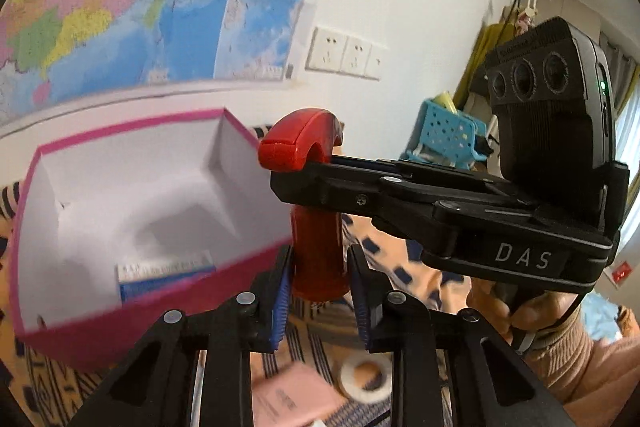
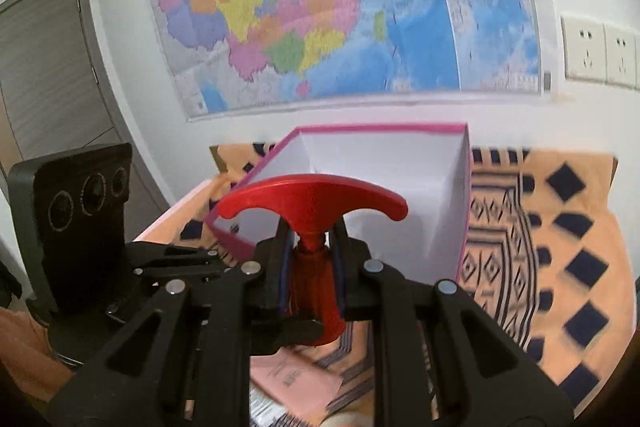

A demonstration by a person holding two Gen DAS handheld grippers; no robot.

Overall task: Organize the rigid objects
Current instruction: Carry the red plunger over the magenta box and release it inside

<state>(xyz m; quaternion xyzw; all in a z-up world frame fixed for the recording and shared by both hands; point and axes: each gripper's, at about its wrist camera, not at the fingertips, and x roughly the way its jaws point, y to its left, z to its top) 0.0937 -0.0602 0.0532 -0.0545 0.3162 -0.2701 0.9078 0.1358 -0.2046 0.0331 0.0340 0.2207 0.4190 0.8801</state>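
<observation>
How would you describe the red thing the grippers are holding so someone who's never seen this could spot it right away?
Find the big pink box with the white inside, sitting on the orange patterned cloth below the wall map. Just in front of it, held above the cloth, is the red plastic tool. It is the only bright red item, with a curved T-shaped handle on a round stem, and the right gripper is clamped on it.

Bright even daylight, window (image 1: 630,115) glare far right, motion blur throughout, heavy fisheye warping, dark corner vignetting.
</observation>
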